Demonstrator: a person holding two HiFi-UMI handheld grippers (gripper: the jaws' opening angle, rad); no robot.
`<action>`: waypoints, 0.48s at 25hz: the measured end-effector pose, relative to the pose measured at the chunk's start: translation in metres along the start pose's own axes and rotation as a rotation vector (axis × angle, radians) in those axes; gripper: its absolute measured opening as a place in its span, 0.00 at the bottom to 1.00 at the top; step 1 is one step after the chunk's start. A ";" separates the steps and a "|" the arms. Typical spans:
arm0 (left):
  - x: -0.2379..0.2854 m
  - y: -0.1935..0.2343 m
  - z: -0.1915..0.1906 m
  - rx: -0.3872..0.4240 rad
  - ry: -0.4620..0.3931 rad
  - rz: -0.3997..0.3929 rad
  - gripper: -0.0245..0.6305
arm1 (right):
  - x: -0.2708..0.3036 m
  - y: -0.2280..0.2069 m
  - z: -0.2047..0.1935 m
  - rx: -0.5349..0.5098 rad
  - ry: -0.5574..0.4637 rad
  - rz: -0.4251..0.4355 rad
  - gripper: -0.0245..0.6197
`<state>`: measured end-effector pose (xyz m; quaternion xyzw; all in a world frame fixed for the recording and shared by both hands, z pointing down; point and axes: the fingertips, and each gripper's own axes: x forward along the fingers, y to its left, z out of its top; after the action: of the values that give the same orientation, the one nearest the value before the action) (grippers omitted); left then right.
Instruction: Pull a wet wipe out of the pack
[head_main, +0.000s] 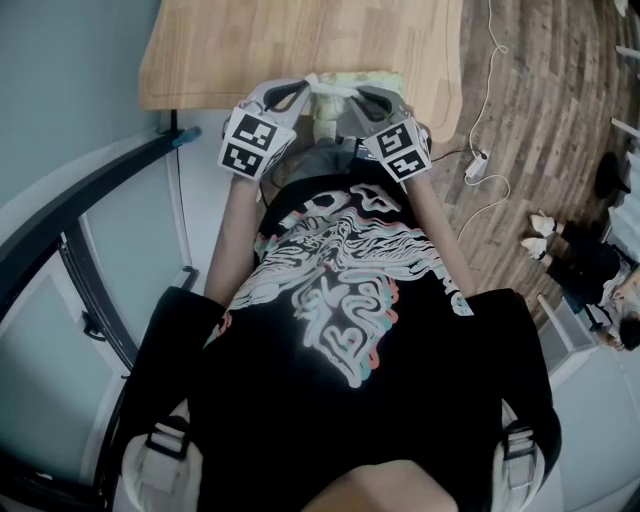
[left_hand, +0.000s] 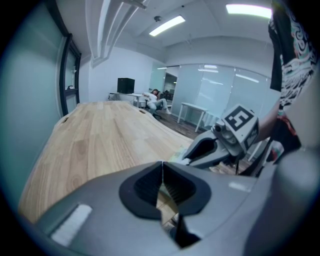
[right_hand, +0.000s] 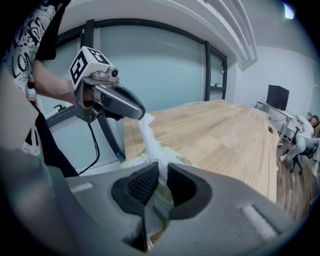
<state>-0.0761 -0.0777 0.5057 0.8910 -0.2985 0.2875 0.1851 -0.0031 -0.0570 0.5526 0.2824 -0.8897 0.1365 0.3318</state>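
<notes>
At the table's (head_main: 300, 40) near edge, left gripper (right_hand: 141, 114) and right gripper (right_hand: 161, 169) both pinch the wet wipe (right_hand: 149, 137); likely limp, tearable, best gripped near the pack (head_main: 325, 122)

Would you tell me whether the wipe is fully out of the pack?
Partly out: the wipe stretches from the pack up to the left gripper, jaws shut on it.

Pack (head_main: 322, 122) mostly hidden behind left gripper (head_main: 307, 89), right gripper (head_main: 353, 93); table (head_main: 300, 50) cut by top edge.
</notes>
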 end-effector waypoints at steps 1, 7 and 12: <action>-0.001 0.000 0.000 -0.002 0.000 0.002 0.03 | 0.000 0.000 0.000 0.001 -0.001 0.000 0.12; -0.003 0.004 0.003 -0.008 -0.014 0.019 0.03 | 0.000 -0.002 0.001 0.013 -0.005 0.009 0.12; -0.009 0.011 0.001 -0.024 -0.007 0.038 0.03 | -0.002 -0.003 0.001 0.019 -0.004 0.011 0.12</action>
<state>-0.0883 -0.0830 0.5012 0.8839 -0.3196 0.2841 0.1894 -0.0005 -0.0588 0.5507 0.2809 -0.8906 0.1461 0.3265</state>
